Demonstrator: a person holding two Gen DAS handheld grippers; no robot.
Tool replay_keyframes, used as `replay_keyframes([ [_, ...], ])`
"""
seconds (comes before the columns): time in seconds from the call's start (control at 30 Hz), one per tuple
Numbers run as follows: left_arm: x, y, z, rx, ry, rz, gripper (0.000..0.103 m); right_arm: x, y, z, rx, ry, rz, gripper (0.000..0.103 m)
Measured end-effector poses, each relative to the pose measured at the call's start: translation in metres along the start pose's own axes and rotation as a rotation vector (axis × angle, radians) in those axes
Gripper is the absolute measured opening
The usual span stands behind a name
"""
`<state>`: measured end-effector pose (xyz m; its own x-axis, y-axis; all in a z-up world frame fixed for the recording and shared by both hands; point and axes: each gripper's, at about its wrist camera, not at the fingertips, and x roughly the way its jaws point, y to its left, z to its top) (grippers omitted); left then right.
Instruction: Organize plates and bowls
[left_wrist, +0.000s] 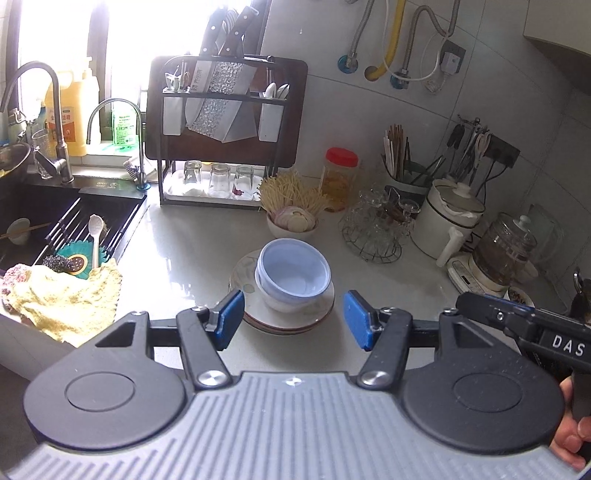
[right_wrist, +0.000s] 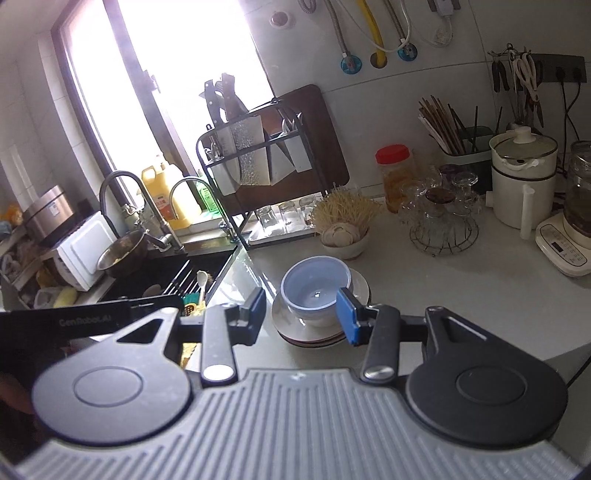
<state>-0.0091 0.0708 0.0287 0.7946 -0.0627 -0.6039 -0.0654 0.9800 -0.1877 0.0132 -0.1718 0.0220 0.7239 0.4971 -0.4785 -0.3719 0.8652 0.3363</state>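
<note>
Pale kitchen counter (left_wrist: 184, 266): nested pale-blue and white bowls (left_wrist: 293, 275) sit on stacked white plates (left_wrist: 288, 317). We hold left gripper (left_wrist: 293, 319) and right gripper (right_wrist: 301, 315) open, empty; stacking seems finished, so next we judge where the stack goes.

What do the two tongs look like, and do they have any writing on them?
Each of the tongs, left and right, has two black jointed fingers tipped with flat blue pads, silver bolts at the joints, round black discs either side and a grey ribbed plate in the middle. The right one shows white "DAS" lettering in the left camera. The left one's side reads "GenRobot.ai" in the right camera. No cables or sleeves show.
</note>
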Motion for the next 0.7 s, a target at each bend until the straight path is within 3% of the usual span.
replay_keyframes([
  [0.7,-0.030,-0.026,-0.044,0.057,-0.002,0.007,0.068,-0.037,-0.013,-0.034,-0.032,-0.006,-0.060,0.046],
])
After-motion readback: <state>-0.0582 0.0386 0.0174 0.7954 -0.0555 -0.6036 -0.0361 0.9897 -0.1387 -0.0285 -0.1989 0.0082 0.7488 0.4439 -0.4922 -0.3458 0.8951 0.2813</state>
